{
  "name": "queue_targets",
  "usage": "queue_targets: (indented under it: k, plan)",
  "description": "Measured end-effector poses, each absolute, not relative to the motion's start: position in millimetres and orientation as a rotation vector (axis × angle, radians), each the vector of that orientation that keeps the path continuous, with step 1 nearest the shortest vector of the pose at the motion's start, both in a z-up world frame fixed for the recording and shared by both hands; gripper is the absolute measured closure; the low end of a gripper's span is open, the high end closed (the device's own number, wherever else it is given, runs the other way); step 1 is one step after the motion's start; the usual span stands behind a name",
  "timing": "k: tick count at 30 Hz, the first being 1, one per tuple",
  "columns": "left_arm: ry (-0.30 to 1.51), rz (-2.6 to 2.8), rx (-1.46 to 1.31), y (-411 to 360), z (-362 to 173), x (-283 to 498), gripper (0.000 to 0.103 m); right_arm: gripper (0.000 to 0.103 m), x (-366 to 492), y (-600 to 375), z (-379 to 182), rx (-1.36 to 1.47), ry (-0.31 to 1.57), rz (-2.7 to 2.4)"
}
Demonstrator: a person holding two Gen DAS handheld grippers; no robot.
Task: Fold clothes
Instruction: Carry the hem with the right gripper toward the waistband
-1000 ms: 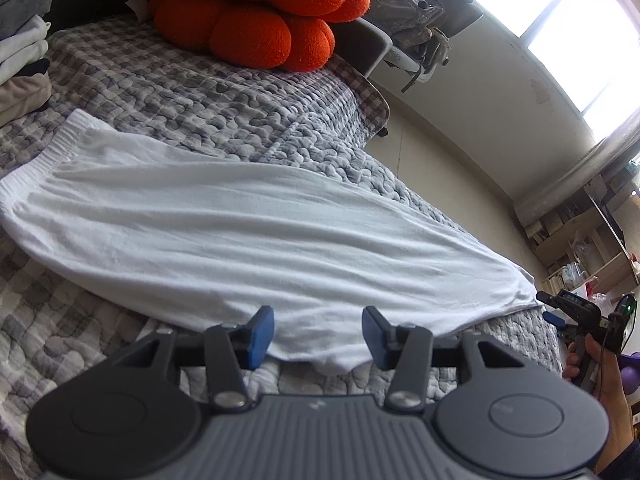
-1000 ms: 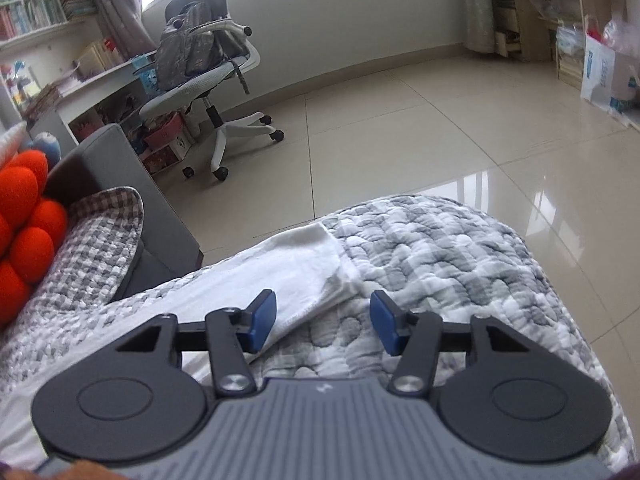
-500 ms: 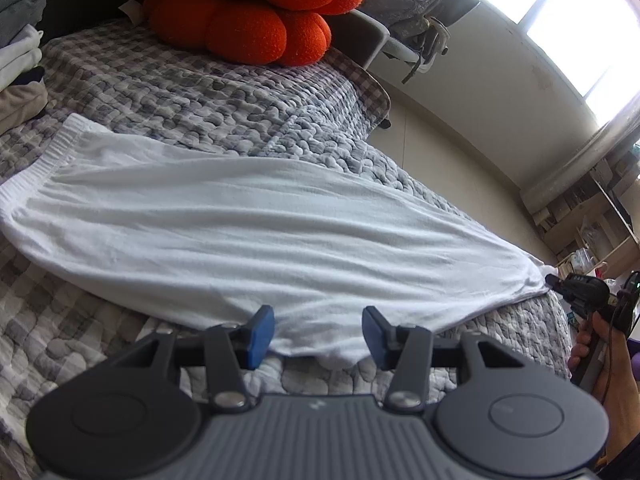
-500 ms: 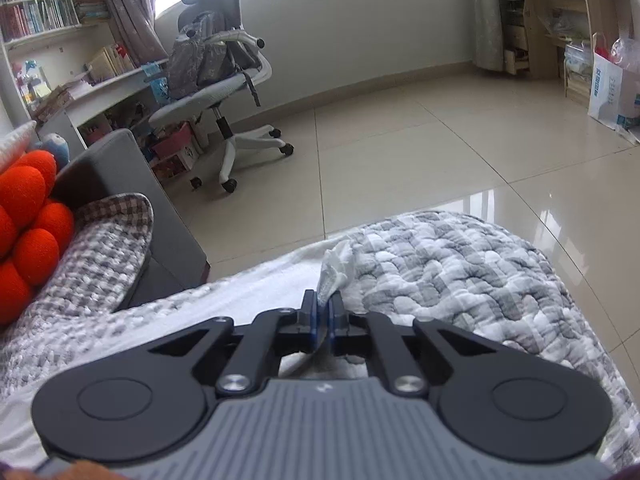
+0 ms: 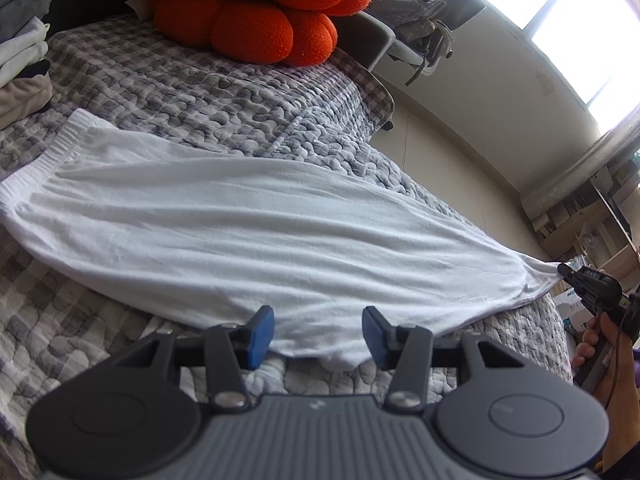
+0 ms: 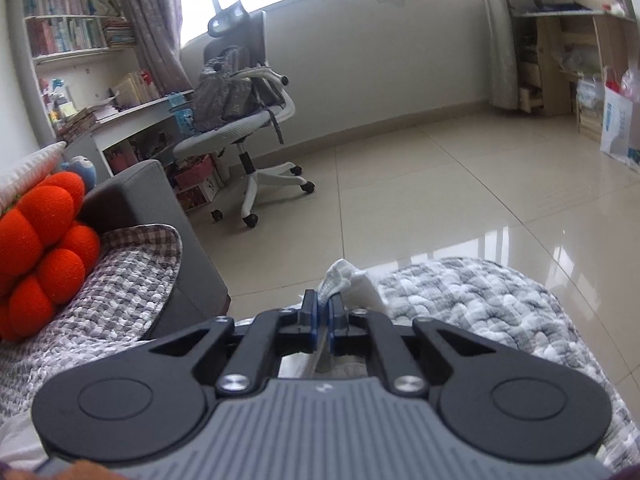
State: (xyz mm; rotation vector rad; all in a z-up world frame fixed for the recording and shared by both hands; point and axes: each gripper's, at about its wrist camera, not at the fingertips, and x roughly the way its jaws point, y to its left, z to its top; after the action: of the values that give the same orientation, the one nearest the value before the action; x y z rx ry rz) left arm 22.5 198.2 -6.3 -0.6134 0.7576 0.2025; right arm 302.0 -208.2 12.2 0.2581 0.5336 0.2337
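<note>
A white garment lies spread along the grey quilted bed cover, its ribbed hem at the far left. My left gripper stands open just above the garment's near edge, with the cloth below the gap and no pad pressing on it. At the right end, my right gripper pinches the garment's corner and pulls it taut. In the right wrist view the right gripper is shut on a bunched white corner of the garment, lifted above the bed's end.
An orange knotted cushion sits at the head of the bed. Folded clothes are stacked at the far left. An office chair with a backpack stands on the tiled floor beyond the bed's edge. A hand holds the right gripper.
The right gripper went from open over the garment's corner to shut on it, then lifted and pulled it outward. The garment's right end is now stretched to a point. The left gripper stayed still.
</note>
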Motion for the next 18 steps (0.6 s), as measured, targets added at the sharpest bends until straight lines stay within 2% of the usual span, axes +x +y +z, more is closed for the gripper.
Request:
queue_targets:
  k: [10,18]
  plan:
    - [0.741,0.226,-0.671,211,-5,18,0.053,0.097,255,-124,38,0.024,0.408,0.475]
    - [0.763,0.292,-0.635,213,-8,21,0.051,0.097,210,-45,19,-0.231,0.432,0.688]
